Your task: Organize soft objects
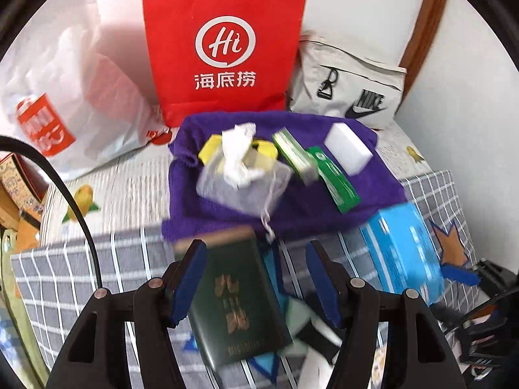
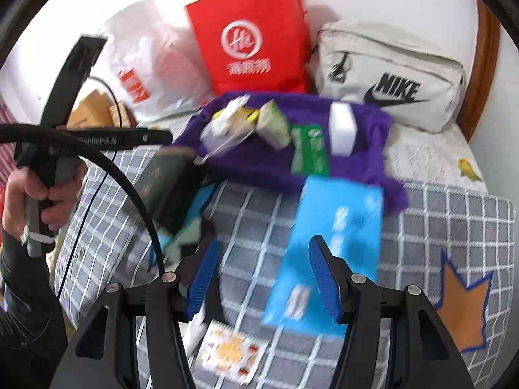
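A purple towel (image 1: pixel 292 207) lies on the bed, also in the right wrist view (image 2: pixel 363 168). On it sit a mesh pouch (image 1: pixel 243 188) with crumpled white tissue (image 1: pixel 238 152), a yellow item (image 1: pixel 211 149), a green sponge (image 1: pixel 293 155), a green packet (image 1: pixel 337 184) and a white sponge (image 1: pixel 348 149). My left gripper (image 1: pixel 256 282) is open above a dark green booklet (image 1: pixel 236 304). My right gripper (image 2: pixel 262 278) is open, its right finger over a blue pack (image 2: pixel 327 253), which also shows in the left wrist view (image 1: pixel 402 253).
A red paper bag (image 1: pixel 223 45), a white plastic bag (image 1: pixel 65 97) and a beige Nike pouch (image 1: pixel 353 90) stand against the wall behind the towel. A grey checked blanket (image 2: pixel 438 227) covers the bed. A small snack packet (image 2: pixel 230 353) lies near my right gripper.
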Demonstrator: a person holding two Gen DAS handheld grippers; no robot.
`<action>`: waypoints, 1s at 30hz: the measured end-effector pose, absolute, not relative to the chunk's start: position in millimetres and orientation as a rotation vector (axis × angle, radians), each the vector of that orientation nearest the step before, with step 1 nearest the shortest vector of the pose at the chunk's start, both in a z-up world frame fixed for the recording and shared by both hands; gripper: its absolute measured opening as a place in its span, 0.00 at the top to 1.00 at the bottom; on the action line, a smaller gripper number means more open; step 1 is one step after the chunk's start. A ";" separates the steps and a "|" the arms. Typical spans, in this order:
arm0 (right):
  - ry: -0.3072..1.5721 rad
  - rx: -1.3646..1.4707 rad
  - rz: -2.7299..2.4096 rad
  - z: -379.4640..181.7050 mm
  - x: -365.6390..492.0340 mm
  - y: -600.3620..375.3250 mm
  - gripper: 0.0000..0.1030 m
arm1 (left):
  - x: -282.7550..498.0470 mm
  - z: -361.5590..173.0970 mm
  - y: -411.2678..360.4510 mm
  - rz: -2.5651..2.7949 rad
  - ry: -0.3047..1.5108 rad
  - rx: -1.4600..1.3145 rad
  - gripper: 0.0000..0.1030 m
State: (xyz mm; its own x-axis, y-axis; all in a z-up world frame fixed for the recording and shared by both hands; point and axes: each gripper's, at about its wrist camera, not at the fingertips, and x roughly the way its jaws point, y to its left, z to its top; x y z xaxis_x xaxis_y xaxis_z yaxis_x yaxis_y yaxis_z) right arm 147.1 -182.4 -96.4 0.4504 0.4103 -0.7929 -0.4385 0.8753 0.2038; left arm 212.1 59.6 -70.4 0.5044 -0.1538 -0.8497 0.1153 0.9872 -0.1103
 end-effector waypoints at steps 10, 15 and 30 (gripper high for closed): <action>1.002 -0.069 0.639 -129.4 93.7 -137.7 0.46 | 129.6 -87.5 75.6 -0.135 1.020 -0.092 0.40; 1.017 -0.078 0.637 -148.5 100.0 -121.4 0.60 | 99.1 -109.0 87.2 -0.134 1.036 -0.155 0.40; 1.088 -0.048 0.567 -186.2 146.7 -102.3 0.68 | 76.1 -125.7 90.6 -0.164 1.049 -0.200 0.40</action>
